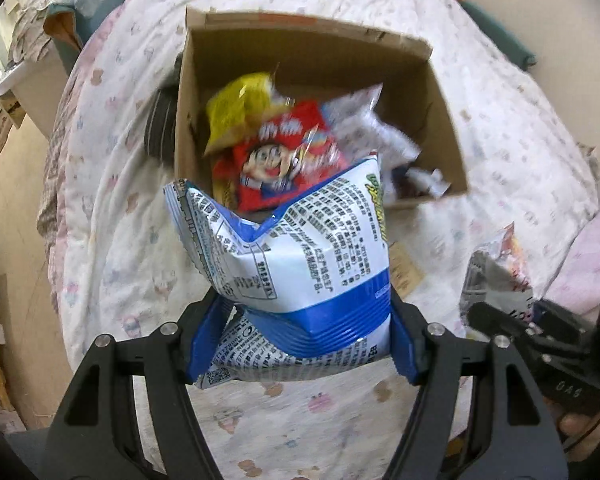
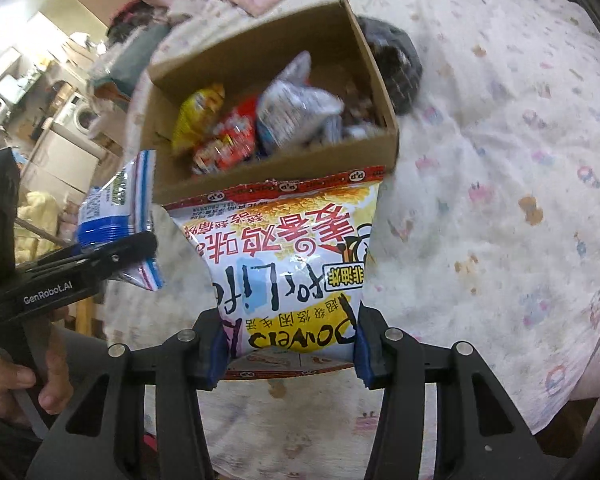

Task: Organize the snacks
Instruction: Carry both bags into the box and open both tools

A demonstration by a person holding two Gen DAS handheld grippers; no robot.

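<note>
Cardboard walls frame the open box (image 1: 312,56) that sits on a bed covered by a white quilt (image 1: 112,184) printed with small pastel cartoon figures. Inside the box lie a yellow snack bag (image 1: 236,108), a red packet with a cartoon boy's face (image 1: 284,160) and a silvery white pouch (image 1: 364,120), all blurred. In the left wrist view, the left gripper (image 1: 300,340) clamps the lower end of a blue-and-white snack bag (image 1: 296,264) between its blue pads, the bag held in the air just in front of the box's near wall. In the right wrist view, the right gripper (image 2: 288,352) pinches the bottom of a white, yellow and red snack bag (image 2: 288,248) with red Chinese lettering, its jaws narrowed on the pack, which hangs just before the same box. The two grippers sit side by side, each visible at the edge of the other's camera, and fingers of the person's left hand (image 2: 16,380) wrap the left gripper's handle. A dark bundle (image 2: 396,68) lies against the box's far side.
</note>
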